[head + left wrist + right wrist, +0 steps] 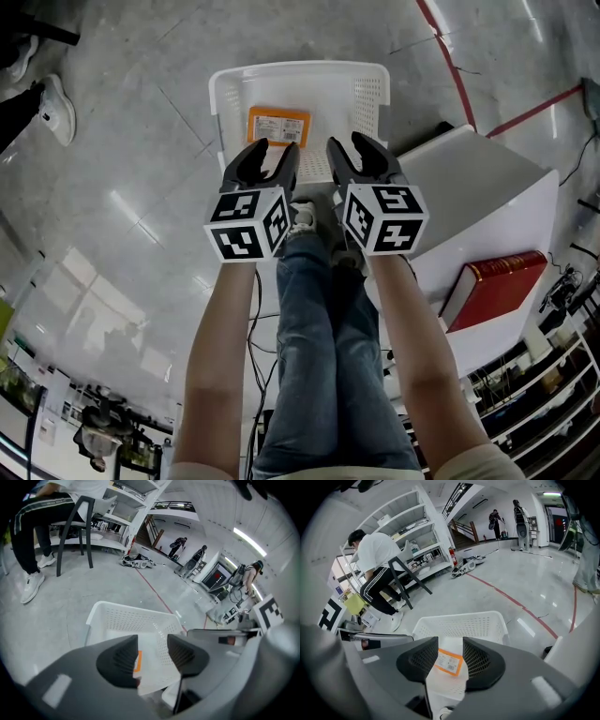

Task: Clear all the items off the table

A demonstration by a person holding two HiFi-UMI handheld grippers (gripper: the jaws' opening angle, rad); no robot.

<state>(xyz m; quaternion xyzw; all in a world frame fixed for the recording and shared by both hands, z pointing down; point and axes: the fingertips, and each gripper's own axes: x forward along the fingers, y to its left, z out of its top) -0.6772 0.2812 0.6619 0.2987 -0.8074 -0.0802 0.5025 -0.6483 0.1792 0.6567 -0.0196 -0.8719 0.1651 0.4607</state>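
Left gripper [274, 148] and right gripper [349, 142]: jaws released, empty. Red hardcover book [497, 286]: stiff, probably heavy; clamp across both covers near spine.

We see a red line [452, 75] crossing the grey floor [122, 169], and a person [375, 557] seated on a dark chair [398, 579] by white shelves [419, 531].

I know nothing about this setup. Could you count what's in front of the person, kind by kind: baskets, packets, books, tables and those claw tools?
white basket: 1
orange-labelled packet, lying in the basket: 1
red book, on the table: 1
white table: 1
claw tools: 2, the left gripper and the right gripper
Total: 6
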